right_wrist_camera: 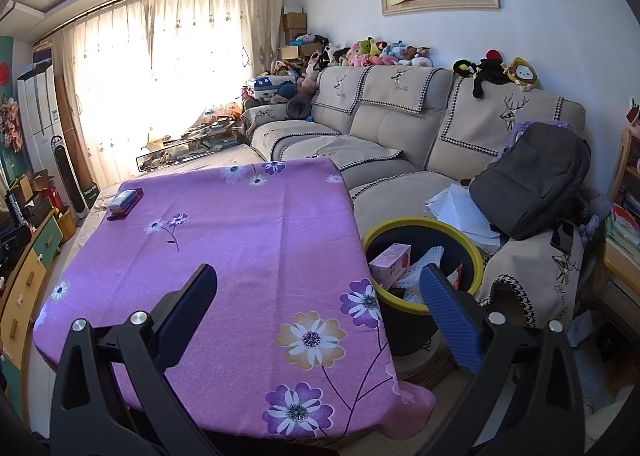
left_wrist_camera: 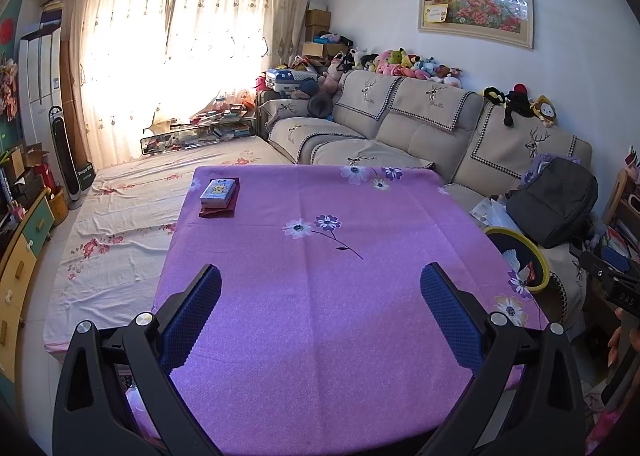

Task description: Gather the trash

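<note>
A yellow-rimmed dark trash bin [right_wrist_camera: 478,252] stands beside the table's right edge; it also shows in the left wrist view [left_wrist_camera: 540,260]. Inside it lie a pink box [right_wrist_camera: 390,262], a white foam net [right_wrist_camera: 428,260] and a red wrapper. My left gripper [left_wrist_camera: 320,304] is open and empty above the purple flowered tablecloth [left_wrist_camera: 320,240]. My right gripper [right_wrist_camera: 320,308] is open and empty over the table's near right corner, its right finger in front of the bin. A small box [left_wrist_camera: 218,192] sits on a dark red item at the table's far left.
A beige sofa [right_wrist_camera: 360,128] runs behind the table, with a grey backpack [right_wrist_camera: 532,180] and loose papers [right_wrist_camera: 460,208] on it. A cloth-covered low surface [left_wrist_camera: 120,224] lies left of the table. Drawers [left_wrist_camera: 24,256] line the left wall.
</note>
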